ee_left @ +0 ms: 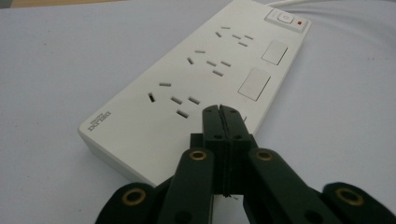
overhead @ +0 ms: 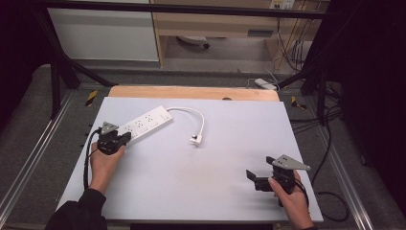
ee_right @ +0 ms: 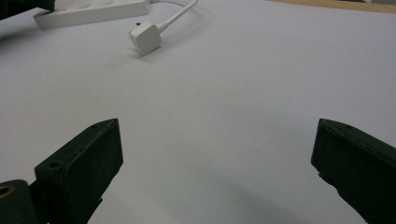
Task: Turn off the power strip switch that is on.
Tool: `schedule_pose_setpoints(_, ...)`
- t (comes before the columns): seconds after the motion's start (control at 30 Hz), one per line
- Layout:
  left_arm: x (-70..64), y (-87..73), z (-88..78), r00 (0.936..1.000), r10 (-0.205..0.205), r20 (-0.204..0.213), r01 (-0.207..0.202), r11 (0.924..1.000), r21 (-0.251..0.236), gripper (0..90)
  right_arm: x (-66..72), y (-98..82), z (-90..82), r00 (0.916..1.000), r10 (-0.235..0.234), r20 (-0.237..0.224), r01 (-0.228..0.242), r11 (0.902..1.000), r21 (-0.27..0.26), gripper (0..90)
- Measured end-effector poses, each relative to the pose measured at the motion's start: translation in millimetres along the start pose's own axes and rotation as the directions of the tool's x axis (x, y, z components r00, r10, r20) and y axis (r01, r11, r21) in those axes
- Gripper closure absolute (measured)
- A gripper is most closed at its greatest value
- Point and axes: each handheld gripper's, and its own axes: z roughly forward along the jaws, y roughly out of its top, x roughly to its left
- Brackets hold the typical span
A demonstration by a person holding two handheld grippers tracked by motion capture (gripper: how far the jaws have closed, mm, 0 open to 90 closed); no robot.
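Observation:
A white power strip (overhead: 143, 123) (ee_left: 201, 70) lies slantwise on the white mat at the back left, with several sockets and a switch at its far end. Its white cable (overhead: 191, 114) curls to a white plug (overhead: 196, 140) (ee_right: 145, 37) lying loose near the middle. My left gripper (overhead: 125, 137) (ee_left: 219, 112) is shut with nothing between its jaws, its tips over the strip's near end; whether they touch it I cannot tell. My right gripper (overhead: 261, 168) (ee_right: 217, 140) stands open above bare mat at the front right, pointing toward the plug.
The white mat (overhead: 225, 158) covers a wooden table whose edge (overhead: 191, 92) shows at the back. A black frame (overhead: 57, 72) rises at both sides. Cables (overhead: 330, 143) trail over the floor on the right, and a white block (overhead: 265, 84) lies behind the table.

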Motion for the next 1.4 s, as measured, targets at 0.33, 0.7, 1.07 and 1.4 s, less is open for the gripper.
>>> schedule_pose_setpoints(0.33,-0.8,-0.6,0.6,1.0000,0.006,0.001,-0.006,0.9999,-0.009,90.0,0.0,0.1,-0.3,1.0000,0.001,-0.001,-0.001,1.0000,0.000,2.6)
schedule_pose_setpoints(0.7,-2.4,-0.2,1.5,0.9999,0.011,0.010,-0.011,0.9999,-0.009,90.0,-0.3,0.1,-0.3,1.0000,0.001,-0.002,-0.001,1.0000,-0.002,2.5)
schedule_pose_setpoints(1.07,-1.9,-0.1,1.7,0.9998,0.004,0.019,-0.004,0.9999,-0.011,90.0,-0.5,0.1,-0.3,1.0000,0.005,-0.002,-0.005,1.0000,-0.003,2.5)
schedule_pose_setpoints(1.4,-0.1,4.6,-4.1,1.0000,-0.002,0.005,0.003,0.9983,-0.059,90.0,-0.4,0.1,-0.3,1.0000,0.001,-0.001,-0.001,1.0000,-0.003,2.4)
